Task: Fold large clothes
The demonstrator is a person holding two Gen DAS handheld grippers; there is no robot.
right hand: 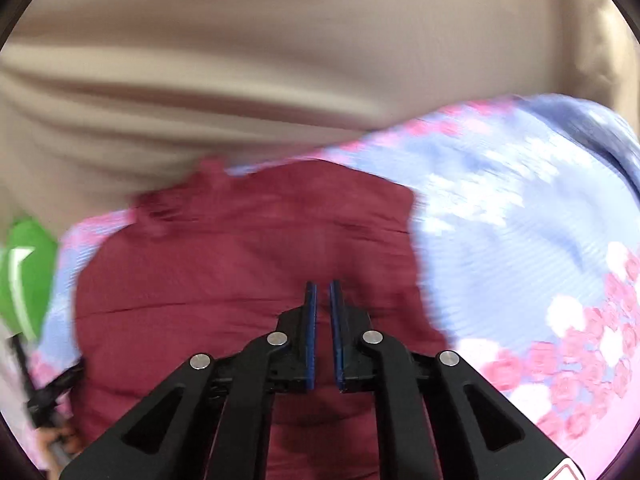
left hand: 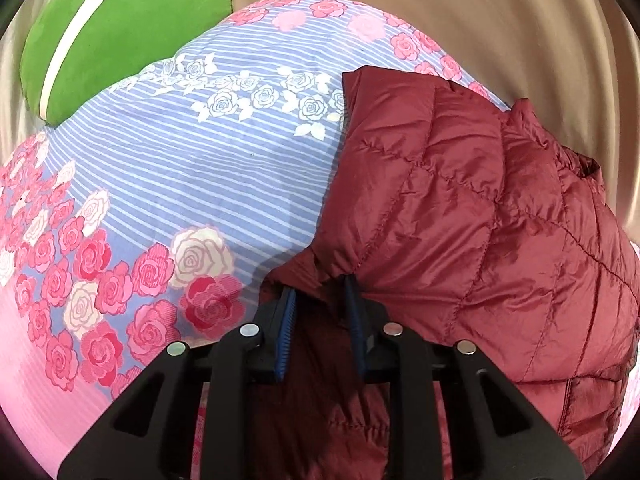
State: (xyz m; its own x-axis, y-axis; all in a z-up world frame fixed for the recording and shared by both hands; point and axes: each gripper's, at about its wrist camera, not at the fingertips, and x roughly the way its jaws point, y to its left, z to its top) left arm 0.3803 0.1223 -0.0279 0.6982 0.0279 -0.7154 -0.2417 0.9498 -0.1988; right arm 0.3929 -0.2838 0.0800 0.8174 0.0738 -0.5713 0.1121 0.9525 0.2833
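Observation:
A dark red quilted jacket [left hand: 472, 232] lies on a bed with a blue striped, rose-patterned sheet [left hand: 192, 160]. My left gripper [left hand: 322, 284] is shut on a bunched fold of the jacket's edge, and the cloth fills the gap between its blue pads [left hand: 286, 332]. In the blurred right wrist view the jacket [right hand: 240, 248] spreads under my right gripper [right hand: 323, 286], whose pads are nearly together with nothing between them. The right gripper hovers over the jacket's middle.
A green cushion with a white stripe [left hand: 116, 36] lies at the bed's far left, and also shows in the right wrist view [right hand: 24, 280]. Beige curtains [left hand: 500, 20] hang behind the bed. The other gripper's dark frame [right hand: 52, 392] shows at lower left.

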